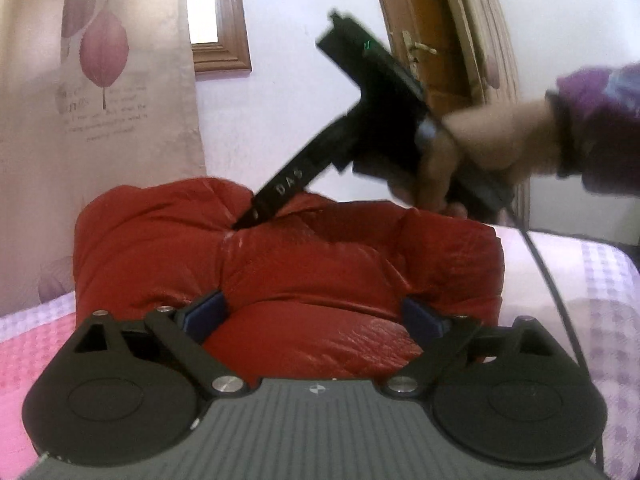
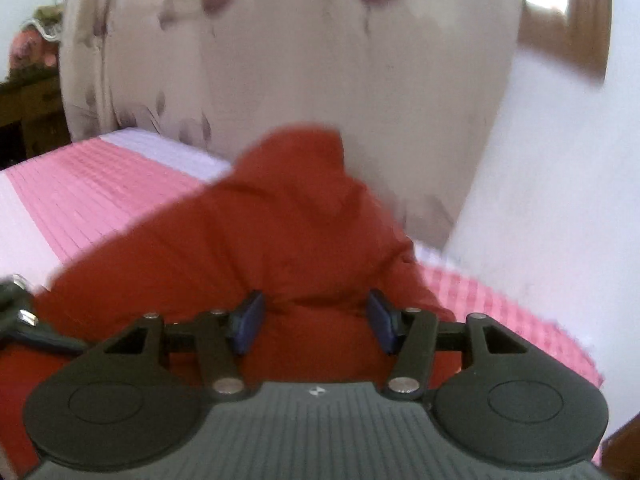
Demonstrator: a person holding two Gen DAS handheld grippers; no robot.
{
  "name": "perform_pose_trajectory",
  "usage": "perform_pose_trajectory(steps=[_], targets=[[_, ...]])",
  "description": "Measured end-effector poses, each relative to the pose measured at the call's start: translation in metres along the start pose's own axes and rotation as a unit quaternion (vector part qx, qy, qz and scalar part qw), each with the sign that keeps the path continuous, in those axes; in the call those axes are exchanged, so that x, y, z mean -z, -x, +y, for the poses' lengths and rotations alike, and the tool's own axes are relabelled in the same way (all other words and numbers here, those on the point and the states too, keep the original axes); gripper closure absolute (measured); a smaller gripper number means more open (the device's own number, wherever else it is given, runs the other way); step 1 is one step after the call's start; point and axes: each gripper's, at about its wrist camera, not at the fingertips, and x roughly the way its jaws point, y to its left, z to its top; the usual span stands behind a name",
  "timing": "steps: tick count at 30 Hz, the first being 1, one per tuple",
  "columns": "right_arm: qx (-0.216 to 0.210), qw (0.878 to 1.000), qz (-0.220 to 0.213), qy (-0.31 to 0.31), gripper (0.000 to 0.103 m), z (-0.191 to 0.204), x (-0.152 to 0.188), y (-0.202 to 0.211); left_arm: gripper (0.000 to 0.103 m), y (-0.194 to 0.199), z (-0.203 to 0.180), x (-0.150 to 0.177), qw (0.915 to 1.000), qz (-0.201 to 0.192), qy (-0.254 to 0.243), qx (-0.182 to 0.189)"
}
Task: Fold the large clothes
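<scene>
Two grippers over red puffy jacket, bundled on pink checked bed. Left gripper wide, pads beside bulge, nothing pinched. Right gripper half open, empty. Likely fold just released; next: press bundle flat, check.

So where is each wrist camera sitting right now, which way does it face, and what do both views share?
Left wrist: sits on the left gripper, looking low across the folded red jacket on the bed toward the curtain and door; shows its own open fingers, plus the right gripper and the hand holding it.
Right wrist: sits on the right gripper, looking down over the jacket toward the curtain; shows its own open fingers; blurred.
Shared: jacket, bed, curtain.
</scene>
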Motion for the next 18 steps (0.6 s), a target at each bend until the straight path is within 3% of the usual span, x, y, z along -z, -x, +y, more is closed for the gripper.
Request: perform_pose_trajectory(steps=[4,18], targets=[[-0.013,1.0,0.01,-0.017,0.045,-0.006,0.016,-0.018,0.01,0.0,0.0,0.003,1.0,-0.003,0.006,0.005],[-0.038,0.992,-0.053,-0.104,0.021,-0.036,0.064,-0.038,0.01,-0.007,0.002,-0.001,0.9998,0.009,0.01,0.014]])
